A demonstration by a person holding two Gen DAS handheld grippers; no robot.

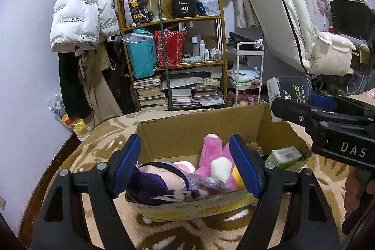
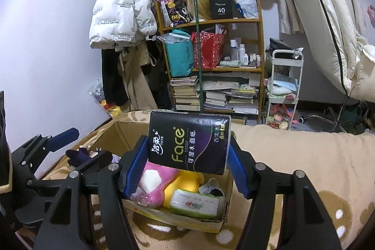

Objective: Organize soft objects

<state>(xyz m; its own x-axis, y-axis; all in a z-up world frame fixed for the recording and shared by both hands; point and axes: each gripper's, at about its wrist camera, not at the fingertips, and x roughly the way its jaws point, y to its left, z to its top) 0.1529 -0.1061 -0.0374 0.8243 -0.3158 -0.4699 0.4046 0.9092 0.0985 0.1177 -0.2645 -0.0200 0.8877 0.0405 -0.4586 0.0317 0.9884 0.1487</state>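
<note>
An open cardboard box (image 1: pixel 274 125) sits on a patterned bed cover. Inside lie a purple-haired doll (image 1: pixel 154 182), a pink plush (image 1: pixel 215 156) and a green wipes pack (image 1: pixel 287 156). My left gripper (image 1: pixel 187 170) is open and empty, hovering at the box's near edge above the doll. My right gripper (image 2: pixel 185 168) is shut on a black Face tissue pack (image 2: pixel 189 142), held above the box (image 2: pixel 117 132). The pink plush (image 2: pixel 154 184) and the wipes pack (image 2: pixel 195 204) lie below it. The tissue pack also shows in the left wrist view (image 1: pixel 290 90).
A wooden shelf (image 1: pixel 173 20) with books and bags stands behind the bed. A white jacket (image 1: pixel 79 11) hangs at the left. A white cart (image 1: pixel 248 67) and a leaning mattress (image 1: pixel 281 15) stand at the right. The bed cover (image 2: pixel 304 156) spreads to the right.
</note>
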